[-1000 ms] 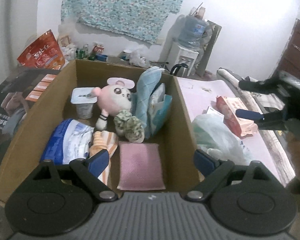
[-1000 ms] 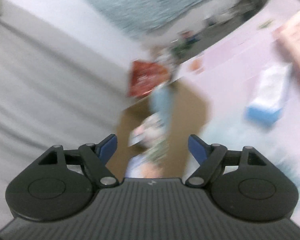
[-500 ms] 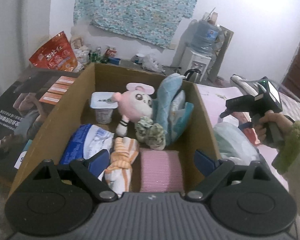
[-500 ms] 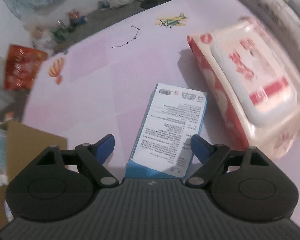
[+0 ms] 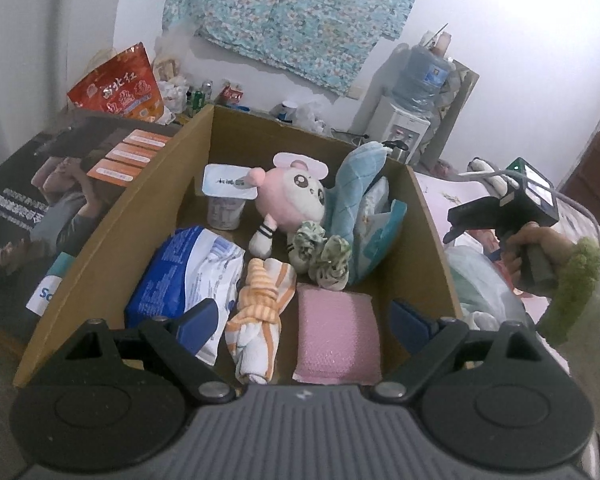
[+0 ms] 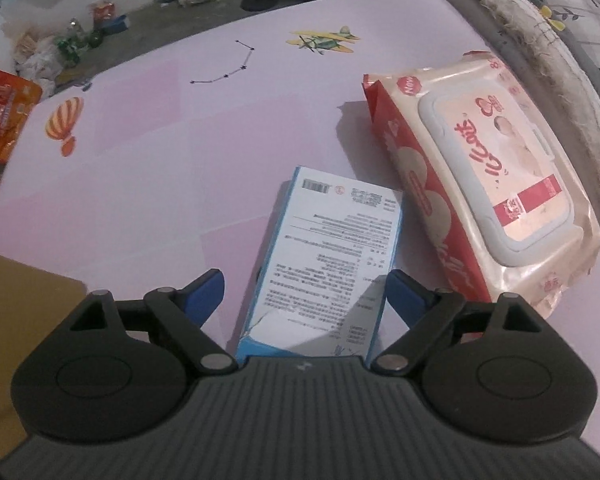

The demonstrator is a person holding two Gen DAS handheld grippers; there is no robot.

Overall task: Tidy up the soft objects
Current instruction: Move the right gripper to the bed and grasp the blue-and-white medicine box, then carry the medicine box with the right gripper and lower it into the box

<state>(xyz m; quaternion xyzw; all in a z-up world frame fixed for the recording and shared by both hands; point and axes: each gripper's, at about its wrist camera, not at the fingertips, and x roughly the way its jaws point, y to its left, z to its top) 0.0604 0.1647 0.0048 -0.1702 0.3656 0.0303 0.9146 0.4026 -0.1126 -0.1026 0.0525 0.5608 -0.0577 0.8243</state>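
While tilted steeply down, right gripper (image 6: 304, 292) straddles box (image 6: 324, 256).

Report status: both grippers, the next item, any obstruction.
Left gripper open over the cardboard box. Right gripper open, jaws just widening, straddling the blue-and-white carton, not gripping. Wipes pack close beside the carton.

Right claw (image 6: 305, 295) now down over the blue-and-white box (image 6: 320, 264) on the pink mat (image 6: 160, 160), jaws just opening wider around it.
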